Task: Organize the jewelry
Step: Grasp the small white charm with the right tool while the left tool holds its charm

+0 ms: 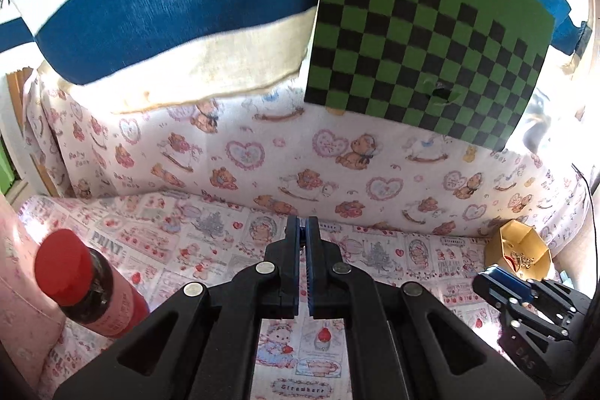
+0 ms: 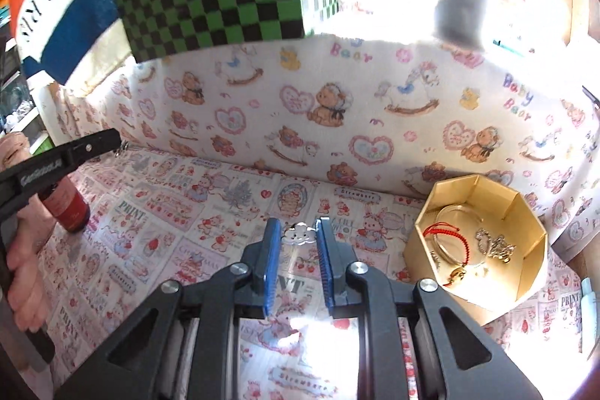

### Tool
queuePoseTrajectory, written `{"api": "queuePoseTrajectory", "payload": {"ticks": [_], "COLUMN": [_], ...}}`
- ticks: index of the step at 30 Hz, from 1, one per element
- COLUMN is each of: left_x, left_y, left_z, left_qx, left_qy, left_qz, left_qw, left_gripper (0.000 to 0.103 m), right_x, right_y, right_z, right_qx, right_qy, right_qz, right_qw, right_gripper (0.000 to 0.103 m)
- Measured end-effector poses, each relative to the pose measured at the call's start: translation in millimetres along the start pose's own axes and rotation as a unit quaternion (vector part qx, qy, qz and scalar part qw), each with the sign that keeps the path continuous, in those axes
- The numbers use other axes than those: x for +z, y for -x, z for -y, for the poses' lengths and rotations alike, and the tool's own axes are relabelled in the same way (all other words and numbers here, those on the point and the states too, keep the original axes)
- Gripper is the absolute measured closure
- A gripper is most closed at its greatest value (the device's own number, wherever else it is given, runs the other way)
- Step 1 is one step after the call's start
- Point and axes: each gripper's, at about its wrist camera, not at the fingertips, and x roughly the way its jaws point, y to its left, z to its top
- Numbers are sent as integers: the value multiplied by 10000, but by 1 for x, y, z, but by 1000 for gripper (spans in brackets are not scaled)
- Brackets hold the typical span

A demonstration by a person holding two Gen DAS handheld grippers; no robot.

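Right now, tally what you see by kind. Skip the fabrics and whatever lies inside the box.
Grippers: 2, left gripper and right gripper
cloud charm: 1
gold box: 1
red-capped bottle: 1
checkered board: 1
Total: 6

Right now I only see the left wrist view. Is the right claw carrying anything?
Observer: Yes. In the right wrist view the right claw seems to pinch a small white cloud-shaped charm between its tips.
Operator: I can barely see into the gold box. What's in it?
Observer: The gold box holds a red cord bracelet and a silver chain, lying loose on its floor.
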Motion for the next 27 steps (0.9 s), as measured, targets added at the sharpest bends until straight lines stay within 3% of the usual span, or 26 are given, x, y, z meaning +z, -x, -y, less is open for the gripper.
{"api": "queuePoseTrajectory", "payload": {"ticks": [9, 17, 22, 27], "left_x": [9, -2, -3, 8], "left_y": [58, 84, 84, 66], "left_z": [21, 68, 105, 147], "left_qx": [-199, -537, -775, -1499], "left_qy": [-264, -607, -861, -812], "left_qz": [991, 1425, 1362, 754], "left_qw": [9945, 9865, 9839, 9825], "left_gripper": [101, 101, 101, 101], "right_x": [-9, 1, 4, 3], "right_y": [88, 108, 119, 112], "right_z": [39, 92, 109, 131], "right_qx": [-89, -180, -13, 40], "right_qy": [219, -238, -546, -867], "right_qz": [1136, 1635, 1840, 1772], "right_qw": [9932, 9861, 9814, 9803], "right_gripper": [85, 85, 85, 85]}}
